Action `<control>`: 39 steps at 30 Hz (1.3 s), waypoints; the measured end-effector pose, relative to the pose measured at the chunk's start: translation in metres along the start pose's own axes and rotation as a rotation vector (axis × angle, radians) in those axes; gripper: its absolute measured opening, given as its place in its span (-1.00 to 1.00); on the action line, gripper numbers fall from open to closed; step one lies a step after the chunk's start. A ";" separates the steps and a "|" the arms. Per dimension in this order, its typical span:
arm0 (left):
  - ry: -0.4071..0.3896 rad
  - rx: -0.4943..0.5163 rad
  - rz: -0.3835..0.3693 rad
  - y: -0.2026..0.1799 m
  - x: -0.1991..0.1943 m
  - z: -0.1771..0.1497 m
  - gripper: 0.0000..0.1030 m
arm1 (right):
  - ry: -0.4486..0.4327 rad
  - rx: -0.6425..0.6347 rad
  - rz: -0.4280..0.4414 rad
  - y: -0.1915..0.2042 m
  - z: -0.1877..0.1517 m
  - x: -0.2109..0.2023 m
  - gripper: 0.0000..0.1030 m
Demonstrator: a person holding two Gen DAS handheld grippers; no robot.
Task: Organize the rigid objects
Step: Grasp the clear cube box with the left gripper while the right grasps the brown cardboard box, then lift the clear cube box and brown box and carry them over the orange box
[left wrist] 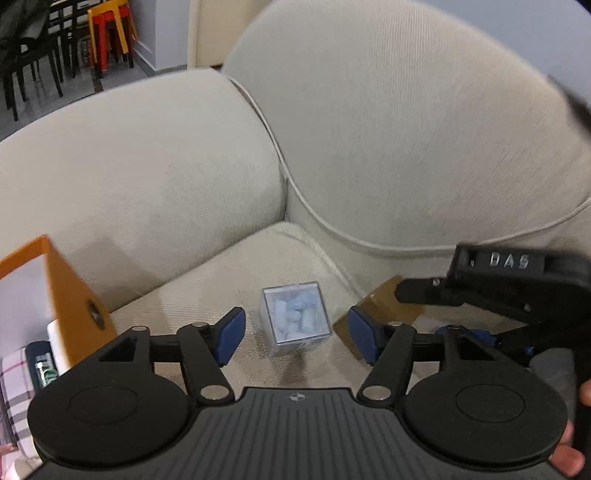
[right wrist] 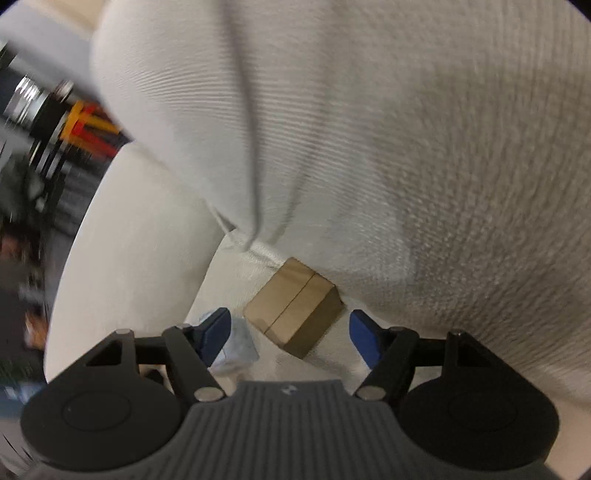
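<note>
A clear plastic cube (left wrist: 295, 317) with pale blue and white pieces inside sits on the cream sofa seat (left wrist: 229, 280). My left gripper (left wrist: 297, 338) is open, its blue pads on either side of the cube and just short of it. A brown cardboard box (right wrist: 295, 308) lies on the seat against the back cushion; it also shows in the left wrist view (left wrist: 384, 306). My right gripper (right wrist: 290, 332) is open and empty, its pads flanking the box's near corner. The cube shows blurred behind its left pad (right wrist: 236, 347). The right gripper's body (left wrist: 517, 291) hangs over the box.
An orange box (left wrist: 55, 295) with a white inside stands at the left, holding a checked cloth (left wrist: 13, 391) and other items. The sofa's arm (left wrist: 129, 177) and back cushion (left wrist: 406, 140) wall in the seat. Dark chairs and orange-red stools (left wrist: 110, 33) stand far behind.
</note>
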State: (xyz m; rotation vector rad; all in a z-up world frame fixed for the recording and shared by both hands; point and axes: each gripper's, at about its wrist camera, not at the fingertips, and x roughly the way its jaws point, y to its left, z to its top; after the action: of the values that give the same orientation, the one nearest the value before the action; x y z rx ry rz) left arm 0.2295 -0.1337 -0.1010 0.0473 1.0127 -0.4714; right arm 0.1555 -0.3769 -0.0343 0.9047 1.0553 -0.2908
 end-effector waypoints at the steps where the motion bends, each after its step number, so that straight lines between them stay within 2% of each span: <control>1: 0.012 0.008 0.006 -0.002 0.007 0.000 0.51 | 0.016 0.017 0.004 0.000 0.002 0.006 0.37; 10: 0.076 0.048 0.034 -0.012 0.045 0.011 0.50 | 0.078 0.071 -0.009 0.002 0.011 0.040 0.37; 14: 0.085 0.053 0.048 -0.012 0.055 0.015 0.41 | 0.066 0.055 -0.033 0.007 0.011 0.049 0.39; 15: 0.089 0.055 0.051 -0.012 0.058 0.016 0.33 | 0.068 0.048 -0.040 0.009 0.009 0.052 0.39; 16: 0.093 0.056 0.058 -0.012 0.059 0.016 0.28 | 0.073 0.034 -0.044 0.011 0.007 0.054 0.39; 17: 0.098 0.062 0.065 -0.012 0.060 0.016 0.12 | 0.075 0.022 -0.045 0.013 0.002 0.055 0.38; 22: 0.124 0.062 0.061 -0.009 0.055 0.009 0.06 | 0.076 -0.037 -0.013 0.003 0.001 0.048 0.18; 25: 0.174 0.082 0.068 -0.010 0.048 0.000 0.04 | 0.080 -0.086 0.006 0.000 -0.006 0.038 0.04; 30: 0.233 0.129 0.101 -0.014 0.039 -0.014 0.04 | 0.107 -0.204 -0.001 0.003 -0.015 0.025 -0.03; 36: 0.212 0.097 0.122 -0.013 0.043 -0.017 0.02 | 0.125 -0.387 -0.028 0.019 -0.026 0.028 -0.04; 39: 0.194 0.081 0.123 -0.010 0.048 -0.018 0.02 | 0.101 -0.395 -0.029 0.026 -0.025 0.037 -0.03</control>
State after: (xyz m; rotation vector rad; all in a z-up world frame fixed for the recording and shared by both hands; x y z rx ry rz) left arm 0.2323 -0.1552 -0.1487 0.2300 1.1727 -0.4004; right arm 0.1740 -0.3340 -0.0569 0.5528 1.1689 -0.0556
